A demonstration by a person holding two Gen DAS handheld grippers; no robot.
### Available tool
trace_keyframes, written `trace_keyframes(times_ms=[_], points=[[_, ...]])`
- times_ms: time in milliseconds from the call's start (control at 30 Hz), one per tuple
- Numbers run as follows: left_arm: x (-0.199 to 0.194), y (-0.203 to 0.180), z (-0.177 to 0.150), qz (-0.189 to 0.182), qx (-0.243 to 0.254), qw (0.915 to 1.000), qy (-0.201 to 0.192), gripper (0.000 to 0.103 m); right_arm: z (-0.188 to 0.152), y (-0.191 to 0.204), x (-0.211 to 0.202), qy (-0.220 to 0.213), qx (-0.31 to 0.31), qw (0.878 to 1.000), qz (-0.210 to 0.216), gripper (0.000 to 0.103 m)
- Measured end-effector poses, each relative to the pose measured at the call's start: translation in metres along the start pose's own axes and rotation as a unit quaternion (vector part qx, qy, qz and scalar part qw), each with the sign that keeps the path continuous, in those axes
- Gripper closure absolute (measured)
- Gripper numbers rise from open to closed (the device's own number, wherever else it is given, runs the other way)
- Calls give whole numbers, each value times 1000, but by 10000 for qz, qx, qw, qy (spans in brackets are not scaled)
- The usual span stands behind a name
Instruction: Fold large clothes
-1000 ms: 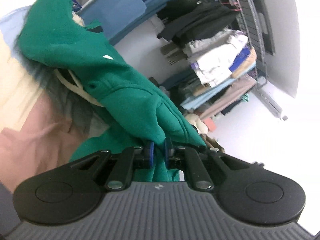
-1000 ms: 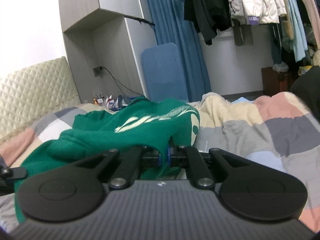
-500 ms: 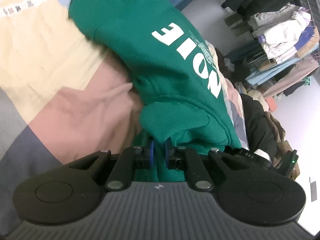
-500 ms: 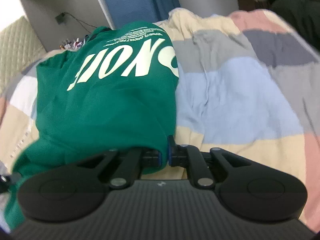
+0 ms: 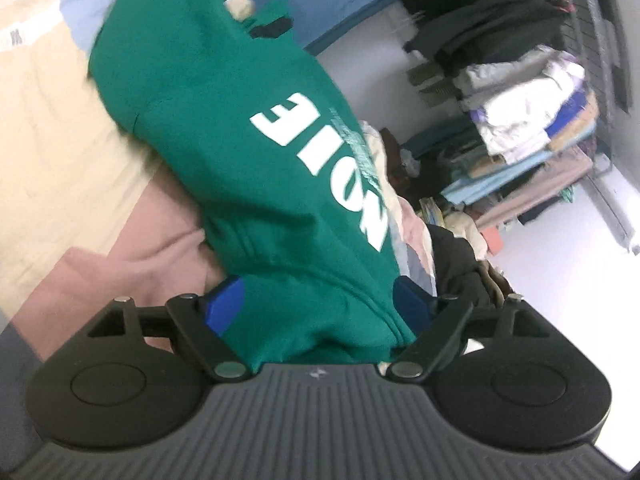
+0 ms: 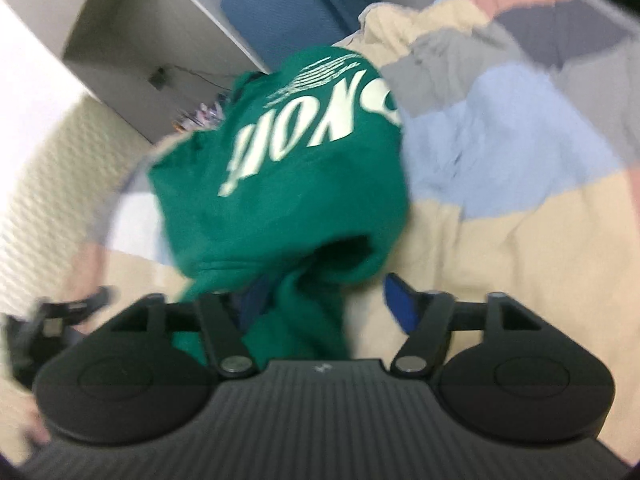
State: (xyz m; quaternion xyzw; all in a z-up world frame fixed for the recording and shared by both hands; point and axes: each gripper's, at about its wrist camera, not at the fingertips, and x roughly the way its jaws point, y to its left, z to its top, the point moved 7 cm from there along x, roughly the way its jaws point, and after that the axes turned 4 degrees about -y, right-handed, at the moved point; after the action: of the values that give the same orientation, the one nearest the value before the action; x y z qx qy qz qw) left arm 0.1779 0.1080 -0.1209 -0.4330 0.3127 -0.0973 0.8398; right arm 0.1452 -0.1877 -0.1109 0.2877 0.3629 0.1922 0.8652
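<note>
Green hoodie (image 5: pixel 260 184) lying bunched on patchwork bedding (image 6: pixel 500 208), folded over, not yet squared. Left gripper (image 5: pixel 320 304) and right gripper (image 6: pixel 324 300) both opening, fabric slack between the jaws. Flattening and further folds probably remaining.

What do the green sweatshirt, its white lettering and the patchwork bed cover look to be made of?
Green sweatshirt: thick, matte knit, probably cotton fleece; it bunches in soft, rounded folds.
White lettering: flat, opaque print, likely screen-printed or heat-pressed; its edges are crisp against the fabric.
Patchwork bed cover: soft woven cloth, perhaps cotton; matte colour blocks with fine wrinkles.
</note>
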Motion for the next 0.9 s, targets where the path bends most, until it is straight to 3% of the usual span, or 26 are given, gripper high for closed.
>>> trace_keyframes(times_ms=[267,433,600,733,833,900], points=[[59,39,32,-148,-1113,9937,-5,18,2,10,28,115,1167,9884,960,22],[96,58,40,-7,-1375,9905,95,18,19,-11,50,-194,1592,9845,712,22],[125,80,37,387,-1550,9868,252,18,24,-37,76,-135,1857,9813,493,26],[140,78,40,408,-1298,9903,298,18,23,-39,89,-24,1705,9843,461,29],[149,70,42,441,-951,9944,163,20,24,-38,97,29,1483,9878,474,43],[155,64,42,531,-688,9961,170,41,24,-37,101,60,1351,9893,550,62]])
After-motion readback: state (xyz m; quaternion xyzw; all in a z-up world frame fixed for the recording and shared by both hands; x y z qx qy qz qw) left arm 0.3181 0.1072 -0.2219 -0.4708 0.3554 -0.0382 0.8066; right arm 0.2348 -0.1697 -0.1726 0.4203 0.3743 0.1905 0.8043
